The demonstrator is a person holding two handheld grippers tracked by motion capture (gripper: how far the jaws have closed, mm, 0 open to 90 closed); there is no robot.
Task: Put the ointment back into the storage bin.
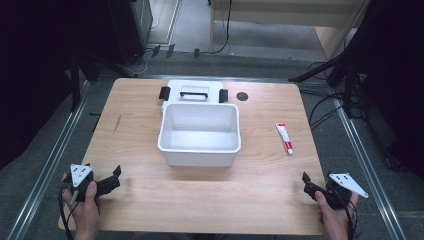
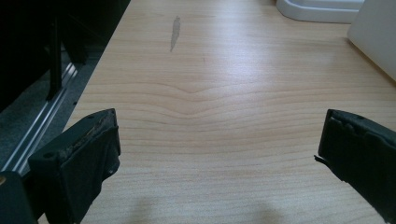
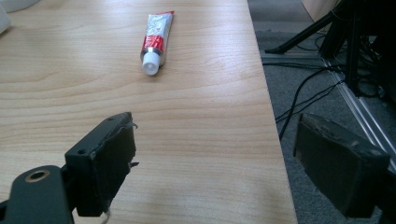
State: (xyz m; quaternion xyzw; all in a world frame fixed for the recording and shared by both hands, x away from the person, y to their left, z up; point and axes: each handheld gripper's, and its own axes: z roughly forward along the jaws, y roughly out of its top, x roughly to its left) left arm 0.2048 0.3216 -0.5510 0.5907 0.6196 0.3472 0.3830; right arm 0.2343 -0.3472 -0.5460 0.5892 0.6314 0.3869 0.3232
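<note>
A white plastic bin (image 1: 200, 134) stands open in the middle of the wooden table (image 1: 150, 200), its inside bare. Its white lid (image 1: 195, 91), with black latches and a handle, lies flat just behind it. A red and white tube (image 1: 285, 138) with a white cap lies to the right of the bin; in the right gripper view the tube (image 3: 155, 41) lies ahead with its cap toward me. My left gripper (image 1: 116, 177) rests at the table's near left corner, open, nothing between its jaws. My right gripper (image 1: 306, 183) sits at the near right edge, open and holding nothing.
A small dark round hole (image 1: 242, 96) marks the table behind the bin, and a grey scuff (image 2: 175, 32) lies at the left. Metal rails (image 1: 45, 165) run along both sides. Tripod legs and cables (image 3: 322, 56) stand on the floor beyond the right edge.
</note>
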